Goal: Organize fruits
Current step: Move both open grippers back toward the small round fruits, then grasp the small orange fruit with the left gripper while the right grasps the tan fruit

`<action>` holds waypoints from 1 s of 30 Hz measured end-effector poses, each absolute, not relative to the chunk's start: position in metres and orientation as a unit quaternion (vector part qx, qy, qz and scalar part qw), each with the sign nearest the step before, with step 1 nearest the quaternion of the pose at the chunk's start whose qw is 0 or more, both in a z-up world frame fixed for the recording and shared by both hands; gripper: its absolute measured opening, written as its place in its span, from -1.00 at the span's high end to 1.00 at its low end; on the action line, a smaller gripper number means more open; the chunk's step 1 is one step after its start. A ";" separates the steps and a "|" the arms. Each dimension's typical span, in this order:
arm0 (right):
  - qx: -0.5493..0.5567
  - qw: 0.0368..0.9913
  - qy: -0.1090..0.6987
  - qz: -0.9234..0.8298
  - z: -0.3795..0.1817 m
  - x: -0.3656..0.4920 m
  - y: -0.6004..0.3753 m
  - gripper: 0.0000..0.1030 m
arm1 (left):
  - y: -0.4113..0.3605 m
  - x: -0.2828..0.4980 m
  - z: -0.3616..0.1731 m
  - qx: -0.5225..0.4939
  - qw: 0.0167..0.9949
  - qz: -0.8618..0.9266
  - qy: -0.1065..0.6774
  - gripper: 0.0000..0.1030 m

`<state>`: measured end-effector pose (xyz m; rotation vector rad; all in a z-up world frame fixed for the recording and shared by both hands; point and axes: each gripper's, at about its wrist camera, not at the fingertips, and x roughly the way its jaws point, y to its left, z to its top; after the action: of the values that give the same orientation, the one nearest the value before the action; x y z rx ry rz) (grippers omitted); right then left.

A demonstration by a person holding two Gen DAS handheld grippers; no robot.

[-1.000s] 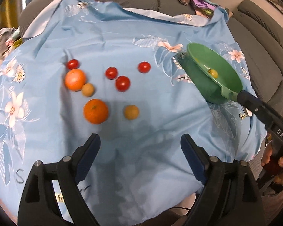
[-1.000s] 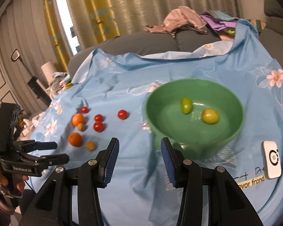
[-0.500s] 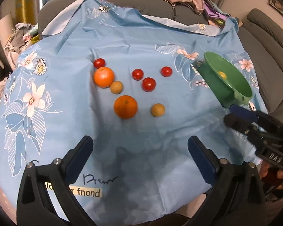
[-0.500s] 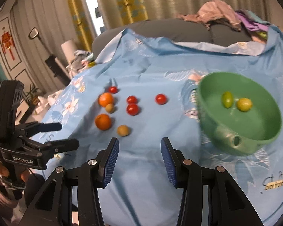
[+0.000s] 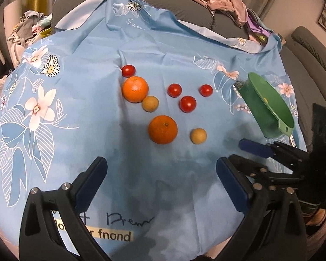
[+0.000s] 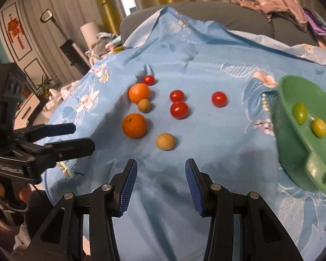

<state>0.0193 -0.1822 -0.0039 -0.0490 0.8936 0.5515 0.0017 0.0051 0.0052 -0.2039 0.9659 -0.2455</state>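
Right gripper [image 6: 160,183] empty, jaws wide, lined up on tan fruit [image 6: 165,141] probably for green bowl [image 6: 293,139] holding two yellow-green fruits; left gripper [image 5: 160,184] wide, idle.

Right gripper [image 6: 160,181], jaws apart, faces scattered fruit beside a green bowl [image 6: 293,152].

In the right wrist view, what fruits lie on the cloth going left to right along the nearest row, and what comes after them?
Near orange → tan round fruit → green bowl, holding a green fruit and then a yellow-green fruit.
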 end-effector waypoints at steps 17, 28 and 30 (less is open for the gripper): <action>-0.037 0.852 0.452 0.263 -0.037 0.066 -0.162 0.24 | 0.007 0.041 0.009 -0.100 0.878 -0.124 0.451 -0.90; -0.013 0.856 0.446 0.261 -0.038 0.064 -0.188 0.44 | -0.009 0.097 -0.014 -0.098 0.865 -0.093 0.484 -0.29; -0.005 0.854 0.448 0.265 -0.039 0.064 -0.191 0.44 | -0.011 0.106 -0.021 -0.102 0.860 -0.086 0.493 -0.07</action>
<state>0.0637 -0.1909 -0.0391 -0.0096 0.9428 0.5580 0.1058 -0.0109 -0.0211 -0.2139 1.0344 -0.1807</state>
